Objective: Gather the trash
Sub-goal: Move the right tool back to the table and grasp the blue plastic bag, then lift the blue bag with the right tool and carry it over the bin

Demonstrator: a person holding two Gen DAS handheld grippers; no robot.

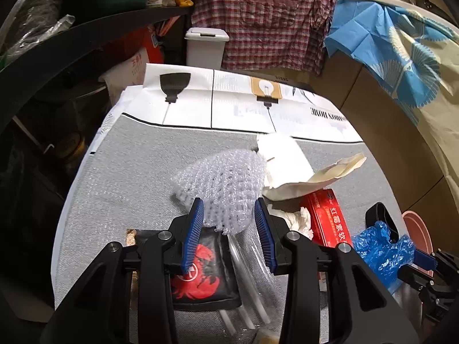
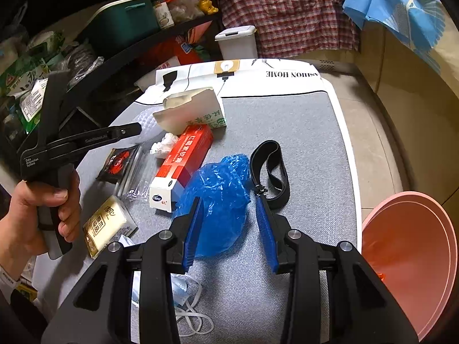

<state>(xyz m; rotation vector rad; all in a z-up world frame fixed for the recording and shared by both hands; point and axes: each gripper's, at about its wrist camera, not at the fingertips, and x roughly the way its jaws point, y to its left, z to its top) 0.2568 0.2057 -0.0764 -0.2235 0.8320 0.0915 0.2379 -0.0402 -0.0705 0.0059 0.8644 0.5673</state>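
The left tongs (image 1: 229, 229) stand parted over a sheet of bubble wrap (image 1: 223, 183); its near edge lies between the blue pads, though whether they pinch it is hard to judge, and they seem clear of it. Beneath lies a black packet with a red crab (image 1: 206, 272). The right tongs (image 2: 229, 229) stand parted too, straddling a crumpled blue plastic bag (image 2: 218, 200) on the grey table (image 2: 301, 132). A red box (image 2: 183, 160) lies just beside the bag, and a pink bin (image 2: 413, 258) stands at the table's right edge.
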